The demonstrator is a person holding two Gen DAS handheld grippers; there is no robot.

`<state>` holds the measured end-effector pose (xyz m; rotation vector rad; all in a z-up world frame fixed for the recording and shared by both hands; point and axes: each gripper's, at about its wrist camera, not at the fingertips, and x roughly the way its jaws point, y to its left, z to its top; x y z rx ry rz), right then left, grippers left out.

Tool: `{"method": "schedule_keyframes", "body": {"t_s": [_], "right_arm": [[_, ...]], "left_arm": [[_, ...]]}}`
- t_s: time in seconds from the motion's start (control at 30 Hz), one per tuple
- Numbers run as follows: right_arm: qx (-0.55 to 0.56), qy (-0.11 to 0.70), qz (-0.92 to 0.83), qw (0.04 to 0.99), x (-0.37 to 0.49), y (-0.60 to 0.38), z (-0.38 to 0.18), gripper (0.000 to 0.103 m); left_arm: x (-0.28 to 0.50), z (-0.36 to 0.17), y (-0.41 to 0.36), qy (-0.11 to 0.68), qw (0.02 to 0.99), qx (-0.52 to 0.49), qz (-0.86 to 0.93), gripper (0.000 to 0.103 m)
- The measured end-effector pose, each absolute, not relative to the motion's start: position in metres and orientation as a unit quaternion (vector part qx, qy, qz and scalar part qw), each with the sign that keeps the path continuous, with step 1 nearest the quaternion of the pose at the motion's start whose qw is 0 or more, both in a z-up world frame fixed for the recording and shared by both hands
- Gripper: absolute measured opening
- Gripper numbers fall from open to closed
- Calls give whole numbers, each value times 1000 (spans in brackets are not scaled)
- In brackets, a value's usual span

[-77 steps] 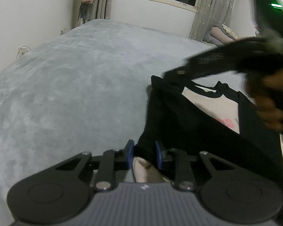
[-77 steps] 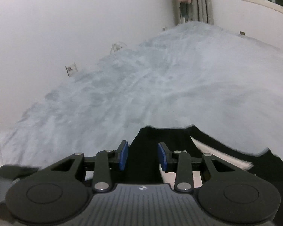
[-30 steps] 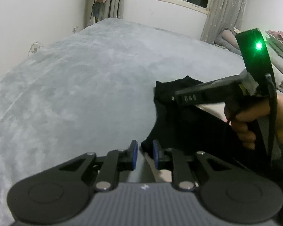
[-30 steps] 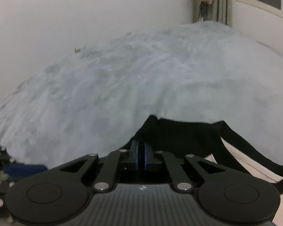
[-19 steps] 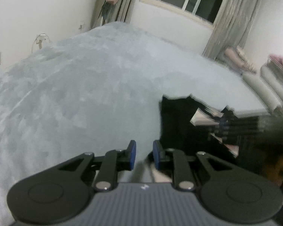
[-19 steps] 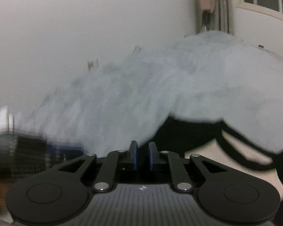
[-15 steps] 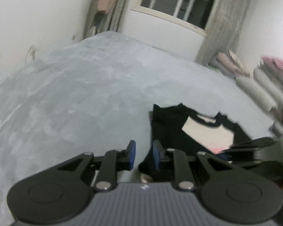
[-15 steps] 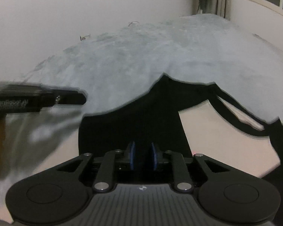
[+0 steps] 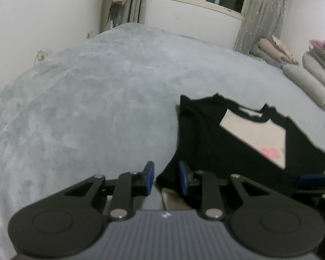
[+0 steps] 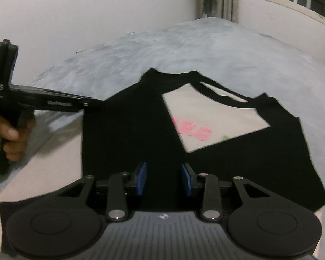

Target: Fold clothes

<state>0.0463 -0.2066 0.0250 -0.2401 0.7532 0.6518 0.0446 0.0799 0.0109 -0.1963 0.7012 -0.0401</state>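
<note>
On my left gripper [image 10: 91,104], seen from the right one, the upright part at its near left end carries white letters that read "AS"; the start of that marking is cut off by the edge. Below them sits a smaller white line too blurred for me to read, and another small white line runs along the arm. The pink print on the shirt [image 10: 127,134], on its pale panel, is a smear. A small white logo sits on each gripper's body, no letters.
</note>
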Motion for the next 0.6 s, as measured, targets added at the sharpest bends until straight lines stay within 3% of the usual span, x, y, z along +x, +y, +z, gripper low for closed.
{"method": "schedule_keyframes", "body": {"t_s": [0.17,0.43,0.6], "right_arm": [[-117,344,299,882,41,-225,32,43],[-74,397,275,873,-7,-292,45,45],[-106,419,275,859,-37,-289,32,45]], "left_arm": [[34,26,64,287,955,-48,-55,23],[31,25,41,257,961,-22,-97,23],[43,7,40,315,944,-28,-96,23]]}}
